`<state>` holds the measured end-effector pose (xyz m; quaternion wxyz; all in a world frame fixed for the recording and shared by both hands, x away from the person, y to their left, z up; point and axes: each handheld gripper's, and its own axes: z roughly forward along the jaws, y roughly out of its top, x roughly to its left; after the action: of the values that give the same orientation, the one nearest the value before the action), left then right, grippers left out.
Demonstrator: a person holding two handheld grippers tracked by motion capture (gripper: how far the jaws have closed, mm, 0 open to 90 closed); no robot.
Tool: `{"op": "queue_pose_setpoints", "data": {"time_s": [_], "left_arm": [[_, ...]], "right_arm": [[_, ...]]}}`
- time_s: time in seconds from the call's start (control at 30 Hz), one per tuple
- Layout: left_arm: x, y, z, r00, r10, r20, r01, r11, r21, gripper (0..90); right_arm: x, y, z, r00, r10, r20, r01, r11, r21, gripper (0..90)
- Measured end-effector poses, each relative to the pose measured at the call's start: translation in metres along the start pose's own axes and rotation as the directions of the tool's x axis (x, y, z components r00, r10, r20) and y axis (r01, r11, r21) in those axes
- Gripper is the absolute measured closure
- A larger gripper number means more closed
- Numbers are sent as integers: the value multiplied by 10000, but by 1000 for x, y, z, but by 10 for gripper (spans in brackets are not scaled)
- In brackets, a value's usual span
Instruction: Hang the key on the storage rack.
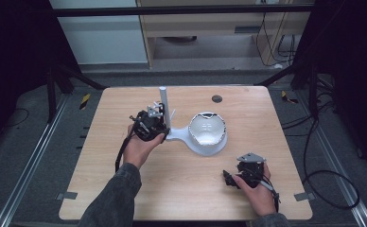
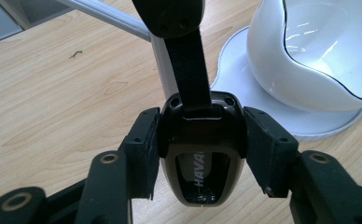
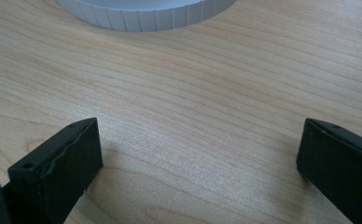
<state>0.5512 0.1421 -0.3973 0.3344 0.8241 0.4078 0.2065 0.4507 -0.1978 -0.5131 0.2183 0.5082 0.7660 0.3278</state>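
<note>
My left gripper [image 2: 201,142] is shut on a black casing with a bronze rim [image 2: 200,123] that bears white lettering. A black strap [image 2: 188,70] runs up from it to a rounded black piece. The casing sits right in front of the white upright post [image 2: 163,65] of a stand. In the high view the left gripper [image 1: 154,118] is beside that post [image 1: 163,104], left of the white bowl [image 1: 207,128] on the stand's base. Low over bare wood near the table's front right, my right gripper [image 1: 229,178] is open, with nothing between its jaws [image 3: 200,158].
The stand's white base [image 2: 244,60] spreads flat on the wooden table [image 1: 181,184], and its ribbed edge [image 3: 146,14] lies ahead of the right gripper. A small dark round hole [image 1: 216,99] is near the table's far edge. Metal rails and cables run along the floor beside the table.
</note>
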Motion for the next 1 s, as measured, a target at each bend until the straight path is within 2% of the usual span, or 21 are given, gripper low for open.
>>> {"op": "queue_pose_setpoints", "data": {"time_s": [0.63,0.87,1.0], "left_arm": [[0,-2,2,9999,-67,-98,66,9999,-102,471],[1,-5,0,9997,-197,121,202,9989,-421,300],[4,-8,-3,9998,-169,110,175,9980,-614,205]], "right_arm": [[0,0,0,10000,-3,-1,3,10000,3,5],[0,0,0,10000,-12,0,12,10000,2,5],[0,0,0,10000,-12,0,12,10000,4,5]]}}
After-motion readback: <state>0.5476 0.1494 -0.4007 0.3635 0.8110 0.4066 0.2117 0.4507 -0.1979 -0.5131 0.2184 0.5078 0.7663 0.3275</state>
